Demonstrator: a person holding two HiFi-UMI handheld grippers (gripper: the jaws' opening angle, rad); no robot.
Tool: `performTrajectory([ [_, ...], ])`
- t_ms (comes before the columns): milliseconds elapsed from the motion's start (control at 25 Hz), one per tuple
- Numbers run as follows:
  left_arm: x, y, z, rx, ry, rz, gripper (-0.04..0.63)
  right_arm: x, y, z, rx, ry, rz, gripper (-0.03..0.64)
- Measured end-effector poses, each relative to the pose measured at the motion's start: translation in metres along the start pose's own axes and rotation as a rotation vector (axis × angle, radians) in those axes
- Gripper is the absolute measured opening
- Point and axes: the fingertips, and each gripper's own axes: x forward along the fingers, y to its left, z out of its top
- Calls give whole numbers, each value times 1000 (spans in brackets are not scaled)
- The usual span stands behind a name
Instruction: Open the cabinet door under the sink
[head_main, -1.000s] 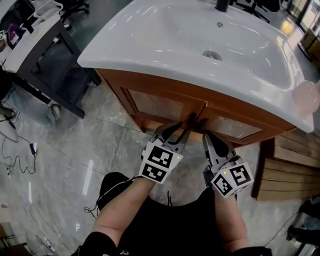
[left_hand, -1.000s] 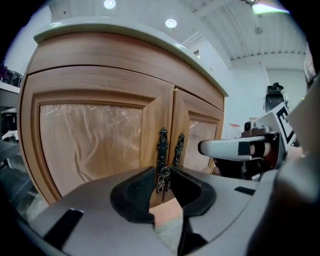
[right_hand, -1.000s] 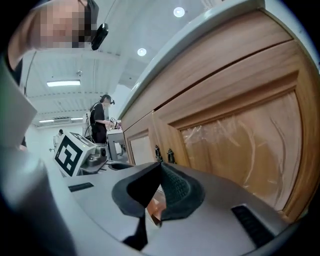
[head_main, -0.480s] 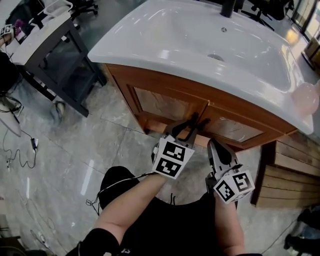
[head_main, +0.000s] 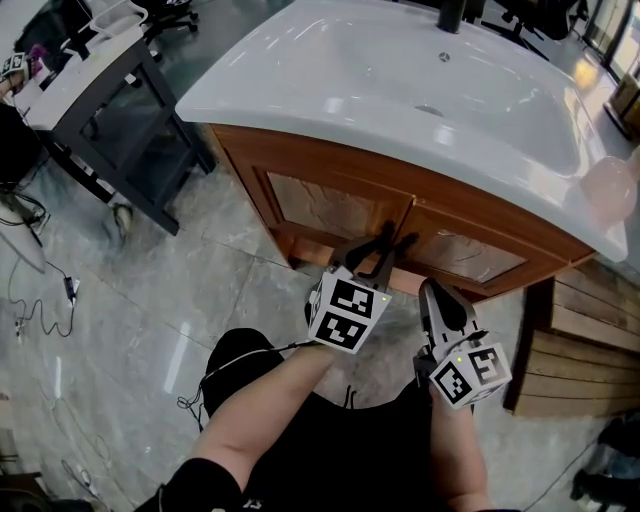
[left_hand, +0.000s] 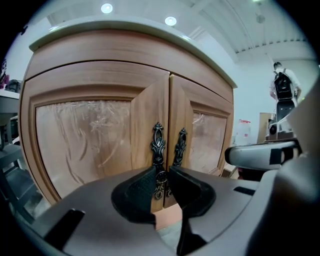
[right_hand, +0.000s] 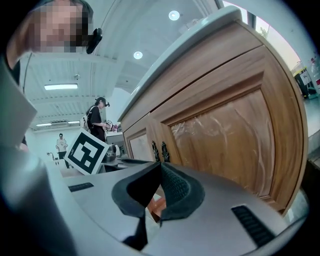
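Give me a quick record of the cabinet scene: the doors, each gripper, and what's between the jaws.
doors: left door and right door both closed
left gripper: jaws have just been closing; left handle between them, not clearly clamped
right gripper: shut, empty, apart from the doors
progress: door not yet opened

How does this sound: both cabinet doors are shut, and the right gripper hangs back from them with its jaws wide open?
One error: the right gripper has its jaws closed together, nothing between them, as the right gripper view shows. The rest stands: both cabinet doors are shut, and that gripper hangs back from them.
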Motion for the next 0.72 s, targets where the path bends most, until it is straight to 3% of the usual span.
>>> performTrajectory([
  [240,-6,-1,0,8,18,-22,91,2,0,4,-29,10,1,15],
  [400,-13,-3,-3,-3,14,-47,91,4,-1,-11,-44,50,76,17],
  [560,-21,-4,-8,-18,17,-84,91,12,6,-7,-68,69,131,96],
  [720,-31,-7,-13,-25,28,-118,91,26,16,-5,-106,81,174,124],
])
